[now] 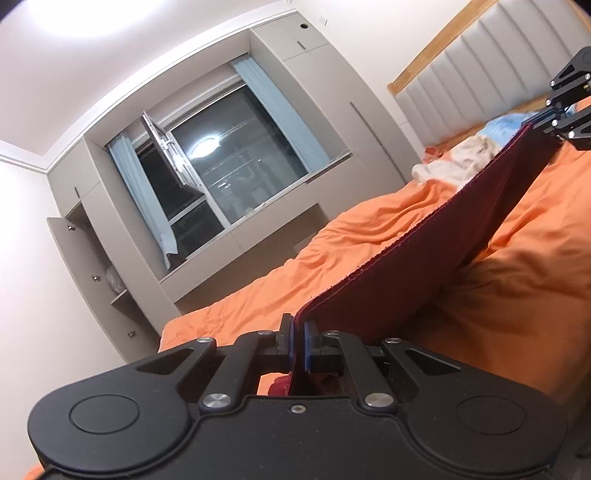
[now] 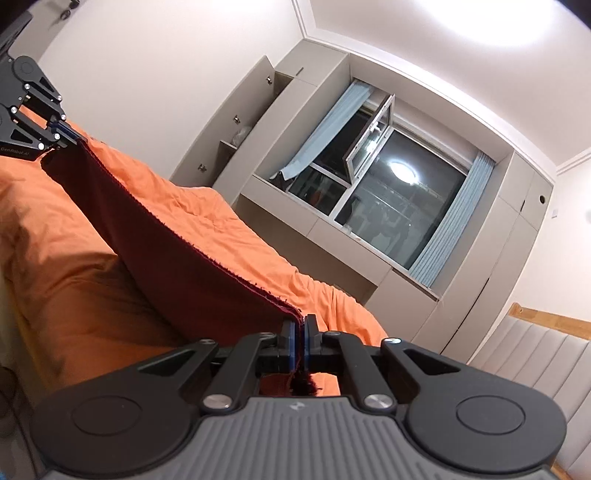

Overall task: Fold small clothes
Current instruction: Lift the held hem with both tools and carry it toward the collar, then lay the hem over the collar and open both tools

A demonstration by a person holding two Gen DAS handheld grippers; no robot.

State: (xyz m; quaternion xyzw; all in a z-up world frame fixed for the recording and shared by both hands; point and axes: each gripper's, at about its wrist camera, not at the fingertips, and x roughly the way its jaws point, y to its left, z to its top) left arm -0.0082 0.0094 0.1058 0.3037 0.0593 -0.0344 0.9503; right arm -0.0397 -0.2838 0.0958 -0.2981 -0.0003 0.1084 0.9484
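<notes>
Pinching a maroon cloth (image 1: 424, 258) taut, left gripper (image 1: 299, 332) and right gripper (image 2: 300, 326) hover over orange bedding (image 2: 221, 229) near window (image 1: 236, 155).

A ceiling lamp (image 1: 70, 14) blows out white at eleven o'clock in the left view and one o'clock in the right, mirrors in the dark window (image 2: 400, 171), throws soft shadow across the orange bedspread (image 1: 524, 280), and fisheye bends the edges.

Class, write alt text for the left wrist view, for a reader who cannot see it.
The left gripper, shut on one end of a dark red cloth, holds it stretched above an orange bed cover; the right gripper pinches the far end. Behind are a dark window and pale clothes.
</notes>
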